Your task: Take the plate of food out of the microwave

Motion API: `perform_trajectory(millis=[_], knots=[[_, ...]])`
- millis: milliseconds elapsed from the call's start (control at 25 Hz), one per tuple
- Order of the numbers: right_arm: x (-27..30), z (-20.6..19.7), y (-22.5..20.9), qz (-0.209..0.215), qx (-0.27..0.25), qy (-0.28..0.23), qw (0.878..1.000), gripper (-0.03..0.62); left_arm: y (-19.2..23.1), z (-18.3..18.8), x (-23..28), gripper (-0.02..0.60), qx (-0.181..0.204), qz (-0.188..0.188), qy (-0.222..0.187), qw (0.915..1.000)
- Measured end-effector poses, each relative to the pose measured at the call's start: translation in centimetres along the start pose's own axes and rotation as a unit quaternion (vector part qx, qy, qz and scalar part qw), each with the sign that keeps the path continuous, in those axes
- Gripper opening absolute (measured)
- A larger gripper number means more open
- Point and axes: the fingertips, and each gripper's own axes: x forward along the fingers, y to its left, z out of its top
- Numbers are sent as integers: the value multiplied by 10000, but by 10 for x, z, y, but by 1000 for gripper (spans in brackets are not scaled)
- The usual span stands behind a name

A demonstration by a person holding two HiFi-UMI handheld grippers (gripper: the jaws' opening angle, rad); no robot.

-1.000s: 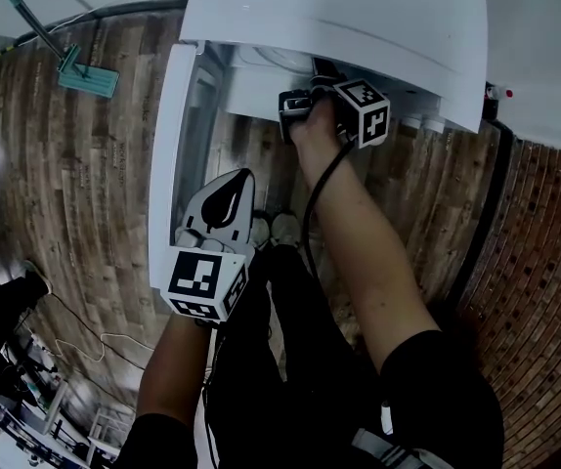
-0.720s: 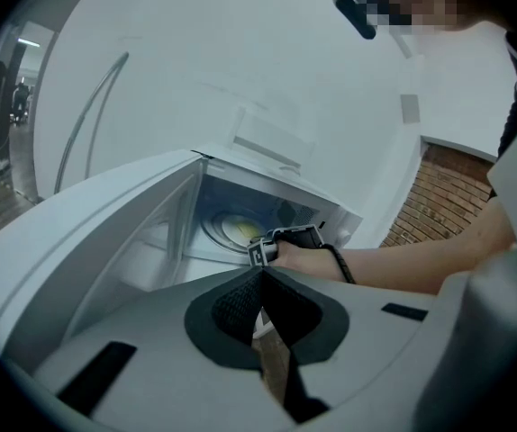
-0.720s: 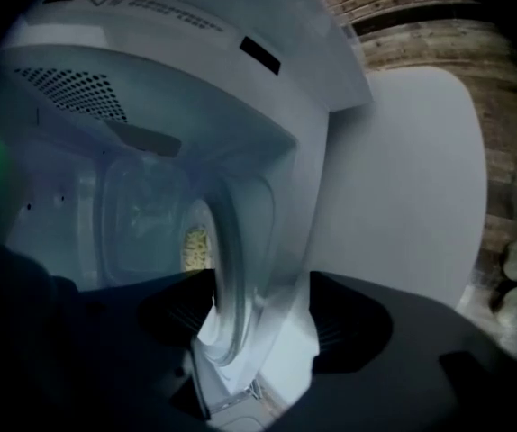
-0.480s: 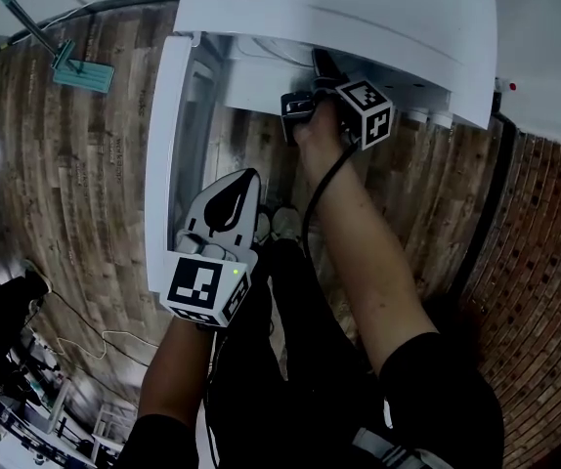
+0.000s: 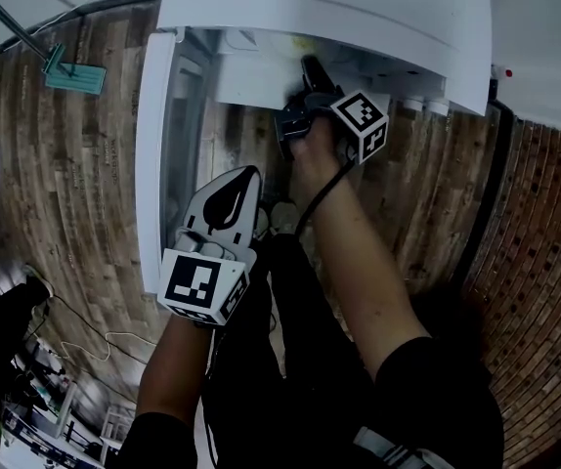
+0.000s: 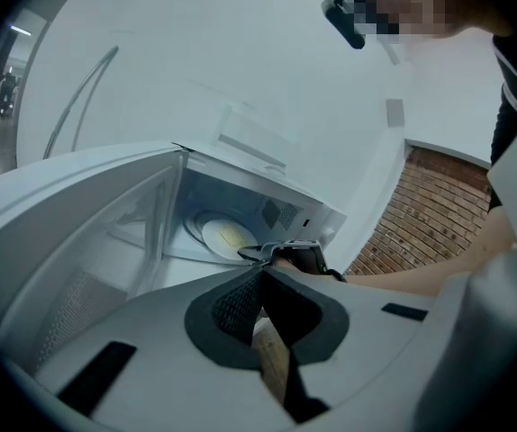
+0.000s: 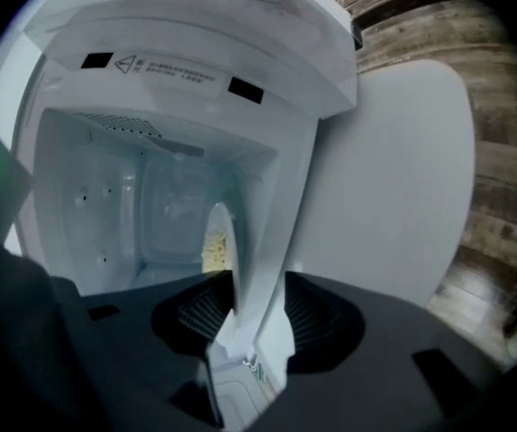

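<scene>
Right claw: the right gripper [image 7: 248,311] is reaching into the microwave [image 5: 339,18] at twelve o'clock in the head view. Its jaws have just been closing and are now pinching the plate's rim, one pad on each face.
Left claw: the left gripper [image 6: 260,277] is hanging outside at seven o'clock of the right one, with its jaws together at the tips and gripping nothing.
Plate: the plate [image 6: 225,237] is sitting inside the cavity, carrying pale yellow food [image 7: 212,246]. It is showing edge-on in the right gripper view.
Door: the door [image 5: 153,164] is standing wide open at nine o'clock of the cavity, leaving the opening clear.
Change: the right jaws are going from wide to narrowed onto the rim.
Meaning: the reach appears finished and the grasp is being taken. The withdrawal itself is not yet done.
Next move, judged: the plate is needing a level pull out through the opening.
Risk, judged: a one-sided rim grip is inviting sag, so food may be sliding off.
</scene>
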Motion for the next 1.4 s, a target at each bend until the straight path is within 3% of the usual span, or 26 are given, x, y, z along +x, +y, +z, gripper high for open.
perform_trajectory(millis=[160,280,640,800,880,1040,1400], knots=[[-7,-7,8,343,-91,152,9993,62,-4,-1,1,-2,2,-45,50,10000],[-11,-10,14,568,-48,308,9979,25,-8,0,3,-2,47,-69,47,10000],[-45,-3,2,797,153,379,9960,21,-20,10,3,-2,160,-62,-51,9998],[-67,-3,4,993,174,488,9937,21,-27,6,5,-2,196,-24,168,9997],[-81,-8,10,1058,100,563,9927,21,-27,4,5,-2,295,18,89,9995],[-119,-21,17,969,-95,687,9929,21,-26,8,-2,-2,333,164,-90,9993],[-230,-28,43,517,112,563,9970,21,-44,48,-44,-2,343,472,-226,9980]])
